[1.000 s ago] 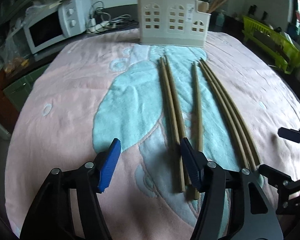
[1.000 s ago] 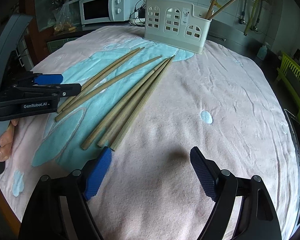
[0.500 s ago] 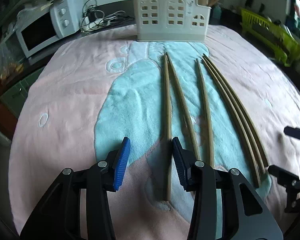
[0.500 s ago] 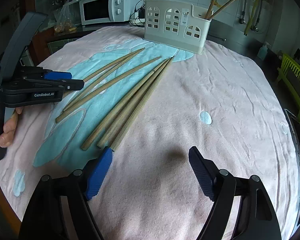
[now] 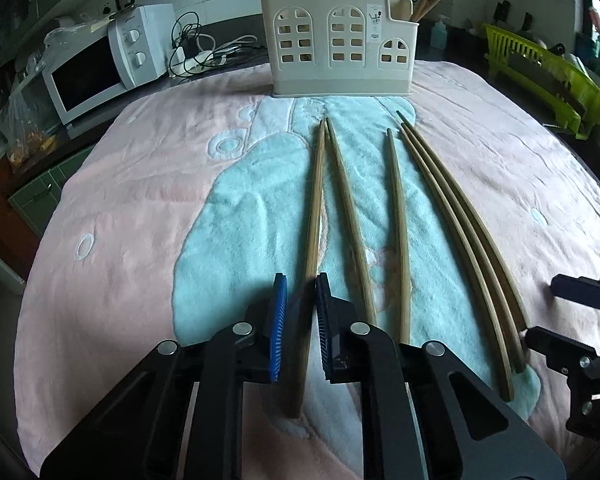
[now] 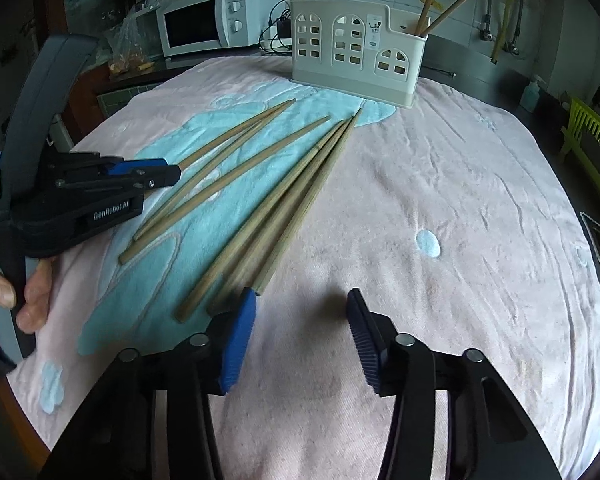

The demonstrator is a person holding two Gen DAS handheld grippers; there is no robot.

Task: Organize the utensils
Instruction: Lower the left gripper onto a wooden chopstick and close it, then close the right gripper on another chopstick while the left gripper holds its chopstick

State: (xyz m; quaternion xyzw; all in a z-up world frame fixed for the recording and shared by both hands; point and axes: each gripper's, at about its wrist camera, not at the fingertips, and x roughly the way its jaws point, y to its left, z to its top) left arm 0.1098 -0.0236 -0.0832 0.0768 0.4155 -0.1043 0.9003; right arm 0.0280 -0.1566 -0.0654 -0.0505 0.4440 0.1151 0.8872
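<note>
Several long wooden chopsticks lie on a pink and teal towel (image 5: 140, 208). My left gripper (image 5: 300, 284) is shut on the leftmost chopstick (image 5: 315, 200) near its thick end. In the right wrist view this gripper (image 6: 168, 174) shows at the left, with the chopstick (image 6: 236, 136) running out of it. A group of three chopsticks (image 5: 460, 216) lies to the right. My right gripper (image 6: 302, 300) is open and empty, just right of the thick ends of these three (image 6: 284, 216). A cream utensil caddy (image 5: 340, 44) stands at the far edge with chopsticks in it.
A white microwave (image 5: 100, 72) and cables stand at the back left. A green dish rack (image 5: 548, 76) stands off the table at the right. A soap bottle (image 5: 439, 32) stands behind the caddy. The towel (image 6: 460, 220) is bare to the right.
My left gripper moved forward and left along the leftmost chopstick and closed on it. My right gripper narrowed a little and stayed open in place.
</note>
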